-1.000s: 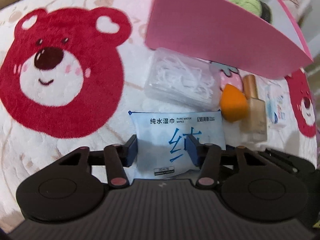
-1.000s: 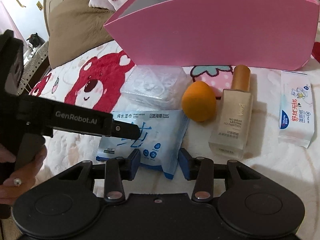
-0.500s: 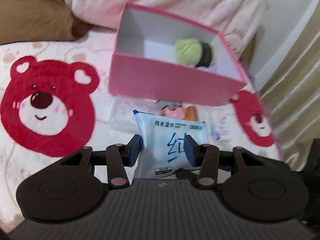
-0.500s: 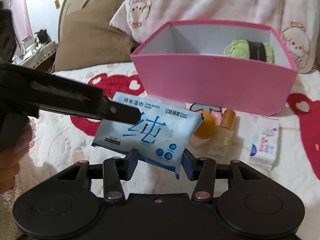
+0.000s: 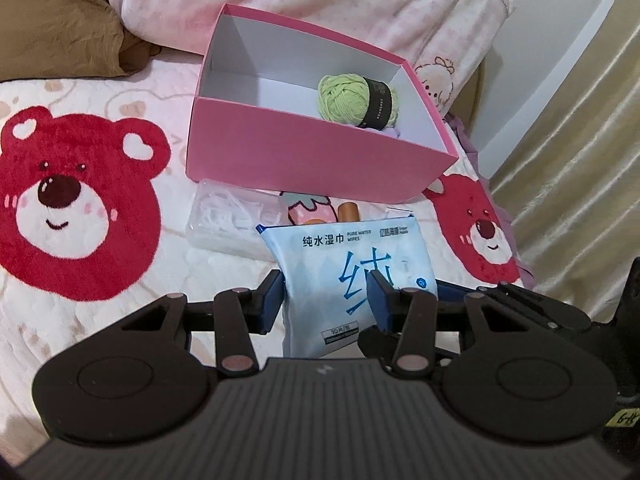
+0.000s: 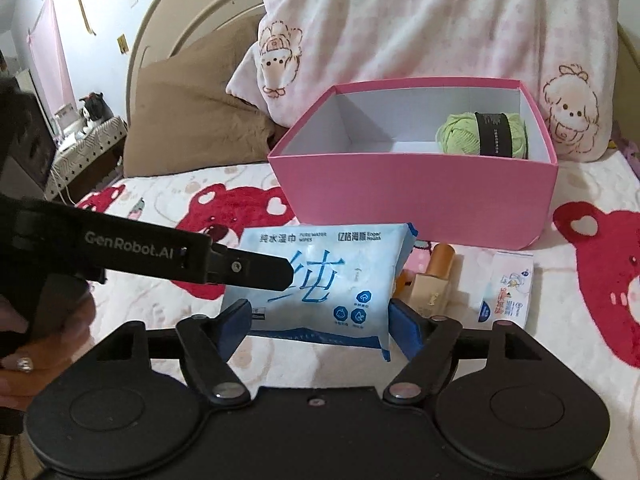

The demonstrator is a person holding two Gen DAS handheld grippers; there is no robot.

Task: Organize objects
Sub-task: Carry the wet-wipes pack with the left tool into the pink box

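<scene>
Right wrist view showed the left gripper (image 6: 256, 276) from the side, plus the hand (image 6: 24, 344) on its handle, a curved headboard (image 6: 168, 40) and a cluttered side table (image 6: 88, 144) at far left; left wrist view had none of that. Left wrist view alone showed the clear plastic case (image 5: 228, 220) of white bits beside the pink box (image 5: 304, 152) and a beige curtain (image 5: 572, 152) at right.

Left gripper (image 5: 326, 300) was pinched narrow on the wet wipes pack (image 5: 352, 276), held up off the bed in front of the box. Right gripper (image 6: 320, 320) had just been opening: jaws stood wide, the pack (image 6: 320, 280) between them, pads apparently clear of its edges.

Green yarn ball (image 6: 484, 136) sat inside the box (image 6: 420, 196) at its right end. Foundation bottle (image 6: 432, 284) and small tissue packet (image 6: 506, 288) lay on the bear-print blanket (image 6: 580, 320) just in front of the box. Brown pillow (image 6: 188, 120) and pink printed duvet (image 6: 440, 20) were piled behind it.
</scene>
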